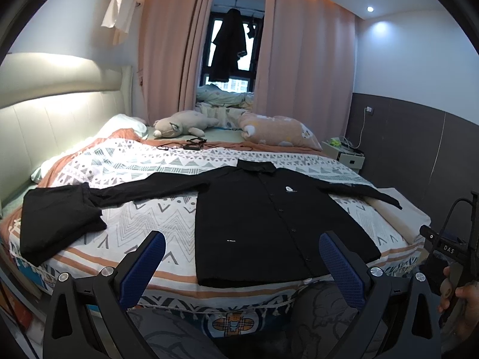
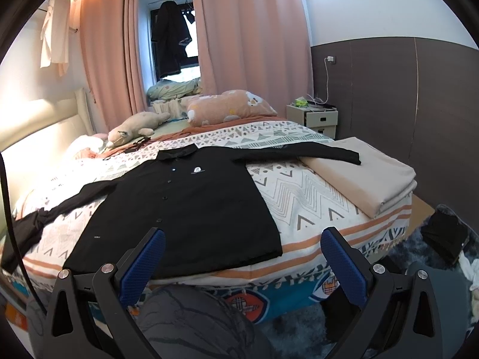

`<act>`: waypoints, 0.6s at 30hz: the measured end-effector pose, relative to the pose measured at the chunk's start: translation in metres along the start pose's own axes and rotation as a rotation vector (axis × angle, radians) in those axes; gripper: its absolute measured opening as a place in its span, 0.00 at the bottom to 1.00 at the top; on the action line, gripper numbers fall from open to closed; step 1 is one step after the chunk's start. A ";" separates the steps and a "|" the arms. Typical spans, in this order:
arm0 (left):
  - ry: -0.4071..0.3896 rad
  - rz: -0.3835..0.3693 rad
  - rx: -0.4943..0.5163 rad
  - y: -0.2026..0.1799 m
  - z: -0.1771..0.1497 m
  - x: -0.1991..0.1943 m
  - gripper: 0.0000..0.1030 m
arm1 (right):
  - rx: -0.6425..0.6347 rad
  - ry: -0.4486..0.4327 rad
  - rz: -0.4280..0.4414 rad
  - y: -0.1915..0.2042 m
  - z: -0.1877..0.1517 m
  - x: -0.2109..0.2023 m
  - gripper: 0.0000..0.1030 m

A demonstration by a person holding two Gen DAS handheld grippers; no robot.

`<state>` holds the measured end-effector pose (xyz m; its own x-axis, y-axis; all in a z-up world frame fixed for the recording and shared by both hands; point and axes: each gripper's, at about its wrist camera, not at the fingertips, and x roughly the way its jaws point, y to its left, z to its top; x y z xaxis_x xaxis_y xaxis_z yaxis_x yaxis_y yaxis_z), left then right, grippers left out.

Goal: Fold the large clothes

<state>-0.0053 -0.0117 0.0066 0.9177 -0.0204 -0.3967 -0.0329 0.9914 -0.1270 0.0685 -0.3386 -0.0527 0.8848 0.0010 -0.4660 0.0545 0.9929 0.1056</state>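
Observation:
A black long-sleeved button shirt (image 1: 263, 221) lies flat, front up, on the patterned bed, collar away from me and both sleeves spread out sideways; the right wrist view shows the same shirt (image 2: 191, 209). Its left sleeve runs to a folded black garment (image 1: 60, 218). My left gripper (image 1: 242, 257) hovers open above the bed's near edge, just short of the shirt's hem, nothing between its blue pads. My right gripper (image 2: 243, 254) is also open and empty, near the hem's right corner. The right gripper's body (image 1: 449, 257) and a hand show at the left view's right edge.
A folded beige sheet (image 2: 365, 173) lies on the bed's right side under the right cuff. A plush toy (image 1: 179, 125), a pink pillow (image 1: 281, 131) and cables sit at the far end. A white nightstand (image 2: 314, 118) stands by the brown wall. My knees are below the bed edge.

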 end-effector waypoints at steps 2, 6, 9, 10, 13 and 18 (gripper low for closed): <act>-0.002 -0.002 0.002 -0.001 0.000 -0.001 0.99 | 0.007 -0.002 0.006 -0.001 -0.001 0.000 1.00; -0.001 -0.006 0.003 -0.002 0.001 0.000 0.99 | 0.023 -0.002 0.012 -0.004 -0.001 -0.001 1.00; -0.004 -0.004 0.005 -0.003 0.002 -0.001 0.99 | 0.028 0.002 0.016 -0.004 0.000 -0.001 1.00; -0.005 -0.005 0.004 -0.003 0.002 -0.001 1.00 | 0.028 0.002 0.016 -0.004 0.000 -0.002 1.00; -0.003 -0.003 0.005 -0.003 0.001 0.000 1.00 | 0.032 0.005 0.020 -0.005 -0.001 -0.002 1.00; -0.003 -0.007 0.002 -0.003 0.002 -0.002 1.00 | 0.032 0.009 0.020 -0.002 0.000 -0.003 1.00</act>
<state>-0.0064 -0.0148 0.0093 0.9193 -0.0273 -0.3927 -0.0252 0.9915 -0.1279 0.0656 -0.3409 -0.0513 0.8816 0.0220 -0.4715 0.0515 0.9885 0.1425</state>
